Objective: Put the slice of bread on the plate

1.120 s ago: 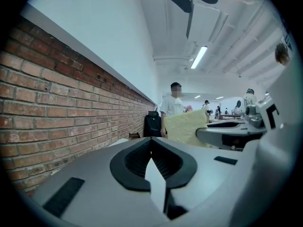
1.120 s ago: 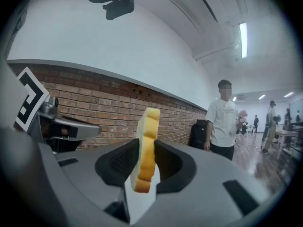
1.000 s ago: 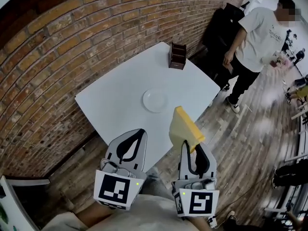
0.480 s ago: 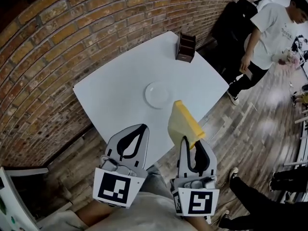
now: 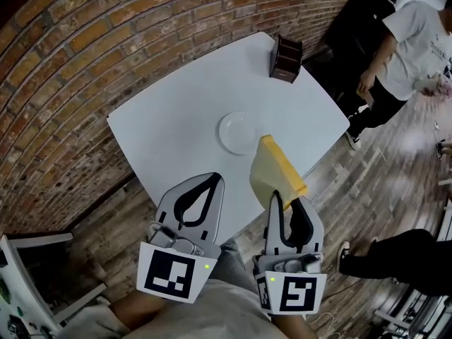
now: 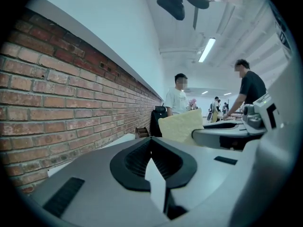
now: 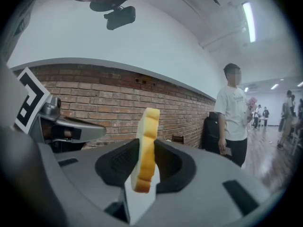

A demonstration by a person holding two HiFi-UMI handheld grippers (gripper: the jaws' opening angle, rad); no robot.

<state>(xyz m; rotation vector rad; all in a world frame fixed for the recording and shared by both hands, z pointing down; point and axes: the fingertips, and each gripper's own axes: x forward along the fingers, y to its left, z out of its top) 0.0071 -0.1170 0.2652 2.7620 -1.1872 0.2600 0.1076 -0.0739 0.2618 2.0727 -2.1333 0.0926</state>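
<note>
Across the three head views, both grippers are carried forward toward the white table (image 5: 176, 119). The slice of bread (image 5: 272, 175), which is seen short of the plate (image 5: 224, 127) a second ago, is now brought up to the plate's near rim in that view. The slice is still gripped on edge by the right gripper (image 5: 285, 205), whose jaws are held partly closed on its lower part, the crust standing upright between the pads (image 7: 142, 160). The left gripper (image 5: 209, 180) is kept closed and empty, just beside the right one. The slice is held in the air and nothing is yet set down. The approach is judged nearly done, with lowering, laying flat and release over the plate still to be carried out.
</note>
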